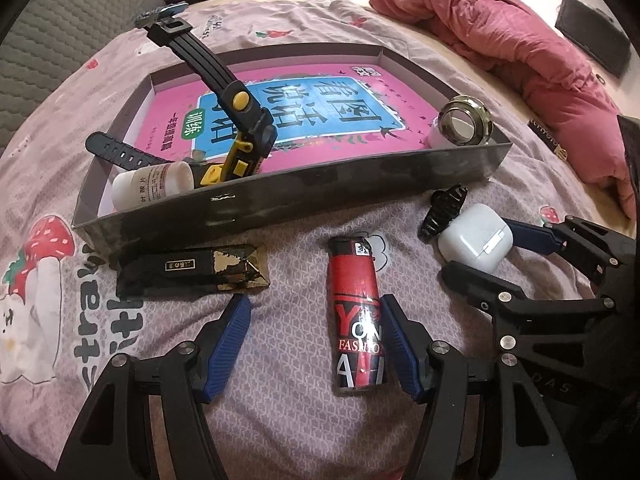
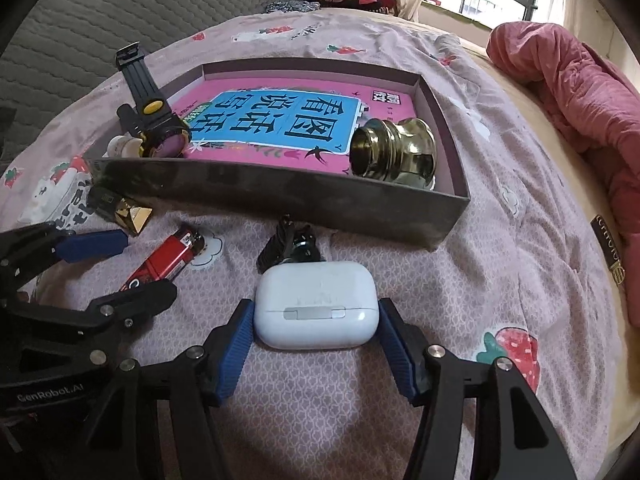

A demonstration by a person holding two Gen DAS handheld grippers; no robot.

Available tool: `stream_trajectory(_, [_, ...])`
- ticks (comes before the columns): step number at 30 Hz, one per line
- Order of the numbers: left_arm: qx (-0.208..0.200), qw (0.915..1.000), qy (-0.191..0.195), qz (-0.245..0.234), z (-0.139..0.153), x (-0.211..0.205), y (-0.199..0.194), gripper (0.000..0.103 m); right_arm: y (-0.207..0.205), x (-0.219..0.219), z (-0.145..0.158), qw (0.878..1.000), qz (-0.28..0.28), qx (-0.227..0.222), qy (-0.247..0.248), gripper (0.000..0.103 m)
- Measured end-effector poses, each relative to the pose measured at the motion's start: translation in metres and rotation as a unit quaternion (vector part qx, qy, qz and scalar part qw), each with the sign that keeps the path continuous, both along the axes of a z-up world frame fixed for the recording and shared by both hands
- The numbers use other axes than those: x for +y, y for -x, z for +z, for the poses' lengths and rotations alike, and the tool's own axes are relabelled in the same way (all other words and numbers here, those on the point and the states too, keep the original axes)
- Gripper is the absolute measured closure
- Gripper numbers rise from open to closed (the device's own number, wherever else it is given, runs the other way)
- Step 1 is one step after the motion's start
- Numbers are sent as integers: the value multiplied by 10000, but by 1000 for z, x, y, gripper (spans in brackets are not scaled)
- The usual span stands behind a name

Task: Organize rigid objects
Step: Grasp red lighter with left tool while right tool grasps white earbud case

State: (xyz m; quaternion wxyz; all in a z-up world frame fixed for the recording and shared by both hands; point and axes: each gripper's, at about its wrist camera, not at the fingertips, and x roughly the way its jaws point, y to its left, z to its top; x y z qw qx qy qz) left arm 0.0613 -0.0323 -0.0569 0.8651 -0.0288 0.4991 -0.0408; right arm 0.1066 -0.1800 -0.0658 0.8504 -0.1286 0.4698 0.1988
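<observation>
A bed (image 1: 280,20) with a pink strawberry-print sheet carried everything, and a rumpled red quilt (image 1: 520,40) lay beyond the far right corner of the box. The shallow grey box (image 1: 280,204) sat in the middle of the bed, a pink-and-blue book (image 1: 320,120) flat on its floor. Inside, a black-and-yellow watch (image 1: 240,108) leaned over the left wall, a white bottle (image 1: 152,186) lay on its side in the near-left corner, and a brass knob (image 2: 394,152) rested on its side in the near-right corner.

In front of the box's near wall, four things lay on the sheet: a black-and-gold case (image 1: 192,270) to the left, a red lighter (image 1: 356,316), a black hair clip (image 1: 442,210), and a white earbud case (image 2: 316,304) to the right.

The left tongs (image 1: 316,344) stood wide apart; the lighter lay between them, against the right pad, long axis running toward the box. The right tongs (image 2: 316,344) were apart too, bracketing the earbud case, whose long axis ran parallel to the box wall, hinge side toward the camera; whether the pads (image 2: 236,344) touched it I cannot tell.

Only the right wrist view showed the knob's flared body; only the left showed the white bottle's printed label.
</observation>
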Motion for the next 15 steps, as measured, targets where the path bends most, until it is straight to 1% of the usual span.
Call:
stream_trajectory(3, [-24,10000,-62,-5,-2,-3,-1,36,-3,-1,-3,10000,-39,58,-22,42])
stream_trajectory(10, [-56,10000,32,4,-5,-2,-7,37,-2,-1,-4,10000,22,70,-33,42])
stream_trajectory(15, [-82,9999,62,-87,-7,-3,-9,37,-1,-2,-4,10000,71,55,-8,43])
